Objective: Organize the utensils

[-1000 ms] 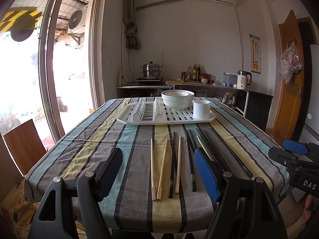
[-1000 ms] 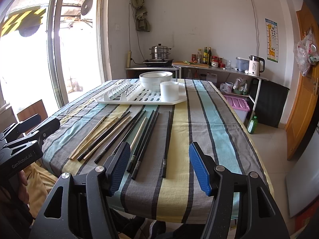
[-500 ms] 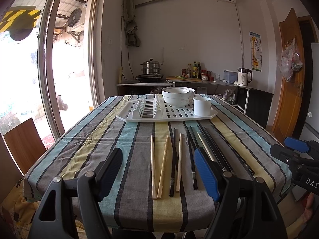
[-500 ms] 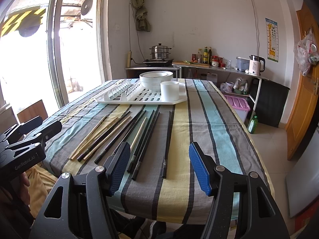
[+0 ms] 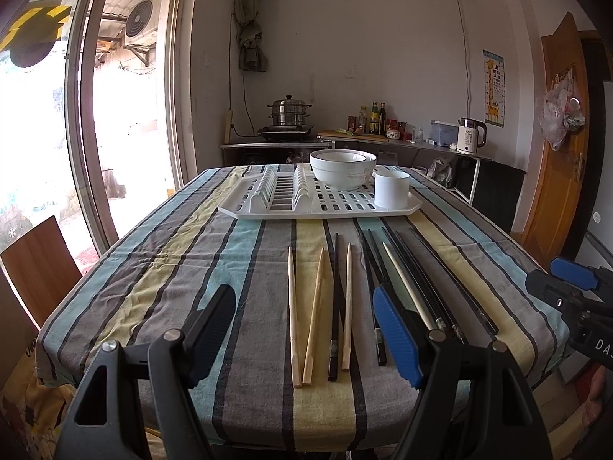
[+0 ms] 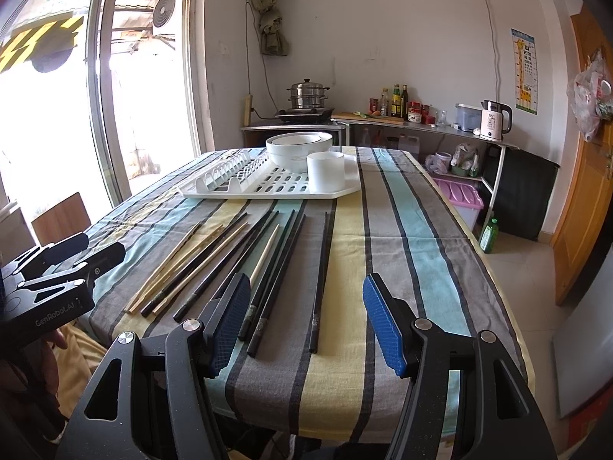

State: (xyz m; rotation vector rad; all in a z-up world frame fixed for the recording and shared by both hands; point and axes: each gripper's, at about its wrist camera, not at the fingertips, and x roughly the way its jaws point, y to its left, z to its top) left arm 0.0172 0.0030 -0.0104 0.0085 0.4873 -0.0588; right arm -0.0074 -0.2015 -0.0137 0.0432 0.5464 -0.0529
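Little change vs 1 s ago: both tools hover at bench edge, left tool [image 5: 304, 331] and right tool [image 6: 300, 324] w/ jaws apart, empty. Chopsticks [image 5: 333, 306] lie untouched before drying rack [image 5: 322, 207]; sorting not begun.

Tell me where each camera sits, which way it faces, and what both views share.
Left wrist: on the left gripper, at the table's near edge, facing along the chopsticks toward the far wall; its own open fingers show, the right gripper at right.
Right wrist: on the right gripper, further right, facing the same way; its open fingers show, the left gripper and a hand at left.
Shared: chopsticks, white rack, bowls, cup, striped tablecloth.
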